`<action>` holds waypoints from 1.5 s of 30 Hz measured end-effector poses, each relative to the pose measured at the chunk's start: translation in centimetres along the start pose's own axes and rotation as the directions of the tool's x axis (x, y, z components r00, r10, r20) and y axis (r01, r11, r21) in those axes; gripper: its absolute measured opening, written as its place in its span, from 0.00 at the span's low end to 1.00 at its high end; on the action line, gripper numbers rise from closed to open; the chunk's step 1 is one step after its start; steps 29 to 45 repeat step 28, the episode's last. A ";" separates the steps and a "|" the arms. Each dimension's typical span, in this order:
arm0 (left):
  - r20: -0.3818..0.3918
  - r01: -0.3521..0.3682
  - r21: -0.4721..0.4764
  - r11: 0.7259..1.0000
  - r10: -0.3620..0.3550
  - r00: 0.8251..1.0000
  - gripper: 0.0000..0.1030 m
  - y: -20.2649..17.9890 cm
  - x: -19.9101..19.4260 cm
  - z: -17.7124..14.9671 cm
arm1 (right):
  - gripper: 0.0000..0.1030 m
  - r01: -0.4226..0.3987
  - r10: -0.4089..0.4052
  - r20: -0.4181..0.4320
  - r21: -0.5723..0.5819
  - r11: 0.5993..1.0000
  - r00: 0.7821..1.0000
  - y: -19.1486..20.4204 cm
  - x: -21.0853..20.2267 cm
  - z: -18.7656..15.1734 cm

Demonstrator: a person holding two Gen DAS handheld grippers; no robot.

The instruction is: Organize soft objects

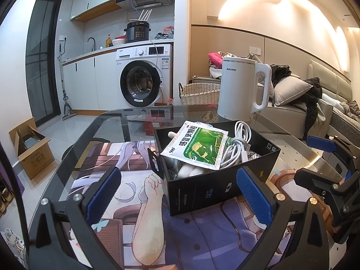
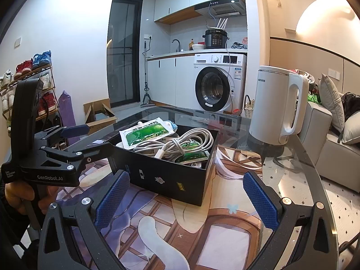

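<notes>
A black box stands on a printed mat on the glass table. In it lie a green-and-white medicine sachet, a coiled white cable, a white plush item and more green sachets. My left gripper is open and empty, just in front of the box. My right gripper is open and empty, near the box's front corner. Each gripper shows in the other view: the right one, the left one.
A white electric kettle stands on the table behind the box. The printed mat covers the near table. A wicker basket, a washing machine, a cardboard box and a sofa lie beyond.
</notes>
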State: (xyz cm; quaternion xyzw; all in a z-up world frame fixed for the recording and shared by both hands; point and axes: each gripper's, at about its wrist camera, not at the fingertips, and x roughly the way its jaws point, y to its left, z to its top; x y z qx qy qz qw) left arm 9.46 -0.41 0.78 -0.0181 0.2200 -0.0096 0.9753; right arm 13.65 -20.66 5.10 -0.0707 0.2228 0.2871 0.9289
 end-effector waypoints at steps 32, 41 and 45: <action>0.006 -0.001 -0.001 1.000 0.001 1.000 1.00 0.1 -0.2 0.1 | 1.00 0.000 0.000 0.002 0.000 1.000 1.000 0.0 -0.1 -0.1; 0.006 -0.001 -0.001 1.000 0.001 1.000 1.00 0.1 -0.2 0.1 | 1.00 0.000 0.000 0.002 0.000 1.000 1.000 0.0 -0.1 -0.1; 0.006 -0.001 -0.001 1.000 0.001 1.000 1.00 0.1 -0.2 0.1 | 1.00 0.000 0.000 0.002 0.000 1.000 1.000 0.0 -0.1 -0.1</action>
